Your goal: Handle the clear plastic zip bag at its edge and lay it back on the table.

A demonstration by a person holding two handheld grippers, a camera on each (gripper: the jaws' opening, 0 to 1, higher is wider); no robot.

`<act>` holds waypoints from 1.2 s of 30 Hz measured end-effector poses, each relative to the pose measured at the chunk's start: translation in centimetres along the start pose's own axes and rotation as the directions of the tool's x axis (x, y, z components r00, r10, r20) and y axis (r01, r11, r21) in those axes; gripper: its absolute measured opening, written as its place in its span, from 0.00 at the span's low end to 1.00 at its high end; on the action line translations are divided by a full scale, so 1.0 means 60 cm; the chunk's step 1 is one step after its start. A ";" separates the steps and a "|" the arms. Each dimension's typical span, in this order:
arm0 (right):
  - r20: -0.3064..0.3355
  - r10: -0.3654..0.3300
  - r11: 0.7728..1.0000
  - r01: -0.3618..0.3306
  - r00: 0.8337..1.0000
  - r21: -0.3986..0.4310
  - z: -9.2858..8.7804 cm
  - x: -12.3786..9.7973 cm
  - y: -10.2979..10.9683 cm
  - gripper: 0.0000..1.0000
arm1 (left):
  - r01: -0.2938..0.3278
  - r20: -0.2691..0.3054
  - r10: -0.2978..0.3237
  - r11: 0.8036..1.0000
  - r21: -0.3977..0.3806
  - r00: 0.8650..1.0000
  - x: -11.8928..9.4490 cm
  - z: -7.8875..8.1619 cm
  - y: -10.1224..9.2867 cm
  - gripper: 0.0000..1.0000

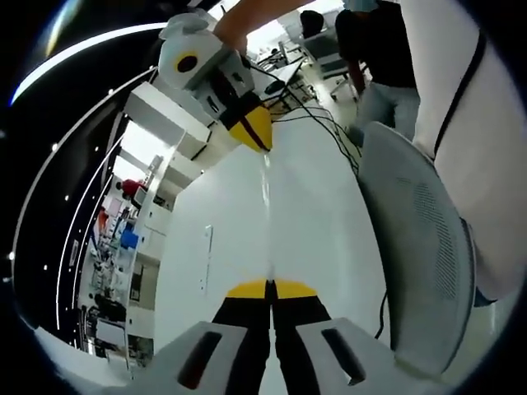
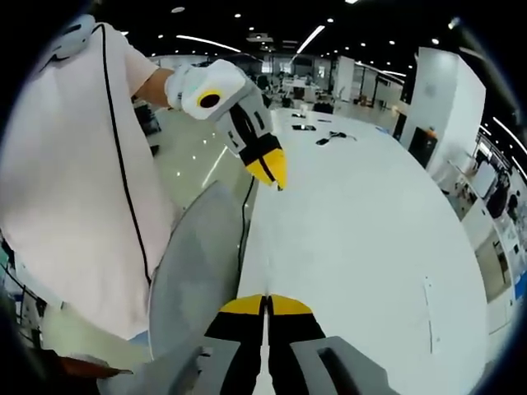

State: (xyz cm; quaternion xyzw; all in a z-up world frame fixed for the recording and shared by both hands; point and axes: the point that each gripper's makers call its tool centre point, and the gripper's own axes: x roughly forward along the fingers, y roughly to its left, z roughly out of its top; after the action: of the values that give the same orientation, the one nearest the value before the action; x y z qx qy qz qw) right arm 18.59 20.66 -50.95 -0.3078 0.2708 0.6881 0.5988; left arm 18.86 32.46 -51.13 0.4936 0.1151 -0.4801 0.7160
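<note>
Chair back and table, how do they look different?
The chair back is grey and perforated; the table is white and smooth. The chair back curves and stands upright; the table lies flat. The chair back stands right at the table's edge.

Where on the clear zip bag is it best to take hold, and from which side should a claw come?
Take a thin end edge, coming in along its length. The clear zip bag is stretched edge-on between the left claw and the right claw, each shut on one end. Flat and limp, it probably offers the jaws nothing else to pinch.
</note>
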 end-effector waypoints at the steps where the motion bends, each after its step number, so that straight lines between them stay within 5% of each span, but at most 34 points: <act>1: 0.003 0.000 1.000 0.000 1.000 0.004 0.000 0.000 0.000 0.00 | 0.006 -0.005 -0.006 1.000 -0.009 1.000 0.001 -0.002 -0.002 0.00; 10: 0.002 -0.012 1.000 0.012 1.000 0.006 -0.007 0.010 -0.005 0.00 | 0.022 -0.013 -0.022 0.998 -0.057 1.000 0.004 -0.007 0.000 0.00; 22: 0.032 -0.057 0.998 0.058 0.998 -0.031 0.007 0.015 -0.016 0.15 | 0.048 -0.030 -0.051 0.994 -0.097 0.998 0.014 -0.011 -0.001 0.00; 36: 0.119 -0.086 0.983 0.104 0.989 -0.151 0.092 0.055 -0.020 0.14 | 0.102 -0.037 -0.110 0.979 -0.175 0.993 0.023 -0.011 -0.005 0.00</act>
State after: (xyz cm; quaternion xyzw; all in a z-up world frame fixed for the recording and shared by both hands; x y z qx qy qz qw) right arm 18.91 27.11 -49.74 -0.3273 0.1669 0.6939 0.6192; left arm 19.52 32.17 -52.51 0.4337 0.1991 -0.4941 0.7267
